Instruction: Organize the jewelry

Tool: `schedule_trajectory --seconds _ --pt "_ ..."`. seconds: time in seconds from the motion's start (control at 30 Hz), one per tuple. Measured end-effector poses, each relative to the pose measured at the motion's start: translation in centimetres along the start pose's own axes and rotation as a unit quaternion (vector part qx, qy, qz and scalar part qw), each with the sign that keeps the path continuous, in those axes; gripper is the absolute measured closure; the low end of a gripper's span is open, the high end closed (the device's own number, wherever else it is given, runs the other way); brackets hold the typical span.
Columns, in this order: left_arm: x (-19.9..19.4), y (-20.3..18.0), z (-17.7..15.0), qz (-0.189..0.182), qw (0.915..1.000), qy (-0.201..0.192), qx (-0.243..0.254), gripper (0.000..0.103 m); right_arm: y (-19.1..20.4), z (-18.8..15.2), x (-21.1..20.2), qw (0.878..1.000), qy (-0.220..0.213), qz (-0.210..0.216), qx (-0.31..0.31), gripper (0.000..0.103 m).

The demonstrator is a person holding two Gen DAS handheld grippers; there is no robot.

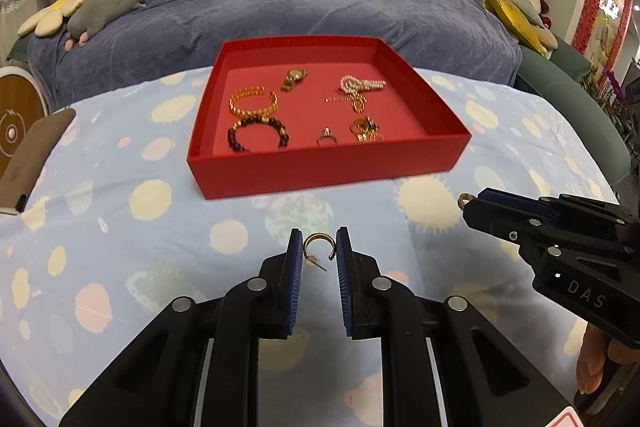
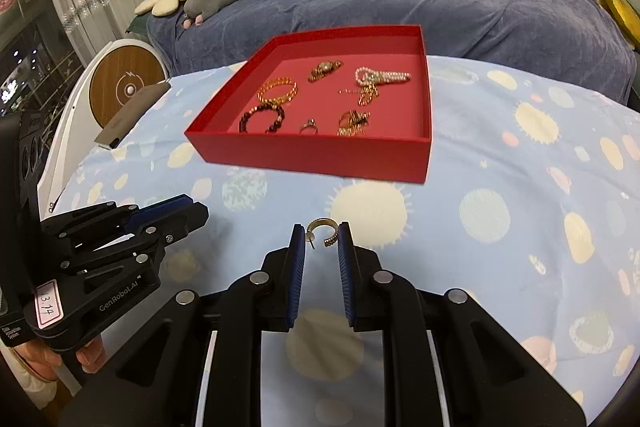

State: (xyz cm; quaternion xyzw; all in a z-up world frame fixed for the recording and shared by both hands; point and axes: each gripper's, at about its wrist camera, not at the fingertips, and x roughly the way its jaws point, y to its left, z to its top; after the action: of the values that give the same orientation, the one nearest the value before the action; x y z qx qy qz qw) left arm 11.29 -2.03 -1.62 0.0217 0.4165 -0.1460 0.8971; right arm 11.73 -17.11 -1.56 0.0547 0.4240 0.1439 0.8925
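Near the front edge of the bed's spotted sheet (image 1: 120, 227), short of the red tray (image 1: 320, 171), I have both grippers lifted with an earring pinched in each. The left gripper (image 1: 319, 251) is narrowed on a gold half-hoop earring (image 1: 318, 245), its pads (image 1: 295, 259) pressing the two sides of the curve while the thin post pokes down into the gap. The right gripper (image 2: 321, 247) is narrowed the same way on the matching earring (image 2: 325, 230), which sits high at the very tips of the pads. I judge these pieces very light, stiff and slick, with a post that could bend, so the hold belongs across the thick ribbed band of the hoop, never on the pin. The right one looks shallowly held and could twist or pop out if I jolt it. The tray lies at the middle of the sheet toward its far edge, already holding bracelets (image 1: 256, 123), a small ring (image 1: 327, 138), a watch (image 1: 294, 78) and a pearl piece (image 1: 360, 85); its near right corner looks bare, and I think the pair should go there, lowered gently before I let the jaws widen.
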Motion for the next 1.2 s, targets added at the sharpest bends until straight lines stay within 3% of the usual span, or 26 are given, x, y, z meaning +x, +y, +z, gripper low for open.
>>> schedule_trajectory --seconds 0.2,0.47,0.67,0.73,0.8,0.93,1.07,1.2 --pt "1.2 0.7 6.4 0.002 0.9991 -0.042 -0.002 0.089 -0.9 6.0 1.5 1.000 -0.029 -0.001 0.011 0.087" --pt "7.1 2.6 11.6 0.015 0.9989 -0.034 -0.028 0.089 -3.1 10.1 7.7 0.999 -0.014 -0.016 0.038 0.087" --pt "10.1 3.1 12.3 0.024 0.9987 -0.017 -0.043 0.088 -3.9 10.5 10.1 0.999 -0.006 -0.031 0.038 0.086" --pt "10.5 3.4 12.2 0.030 0.9980 -0.012 -0.054 0.082 -4.0 10.4 10.2 0.999 -0.006 -0.036 0.037 0.085" --pt "10.5 3.9 12.0 0.031 0.9973 -0.010 -0.066 0.068 -4.1 10.3 9.9 0.999 -0.008 -0.038 0.037 0.085" --pt "9.2 4.4 11.6 0.037 0.9968 -0.018 -0.069 0.066 -4.3 10.0 8.5 0.999 -0.013 -0.035 0.038 0.085" --pt "6.8 4.2 10.8 0.045 0.9971 -0.027 -0.055 0.065 -3.7 9.0 5.9 0.999 -0.021 -0.039 0.024 0.073" --pt "4.1 3.4 9.4 0.053 0.9970 -0.033 -0.046 0.057 -2.8 7.5 3.5 0.999 -0.024 -0.042 0.015 0.072"
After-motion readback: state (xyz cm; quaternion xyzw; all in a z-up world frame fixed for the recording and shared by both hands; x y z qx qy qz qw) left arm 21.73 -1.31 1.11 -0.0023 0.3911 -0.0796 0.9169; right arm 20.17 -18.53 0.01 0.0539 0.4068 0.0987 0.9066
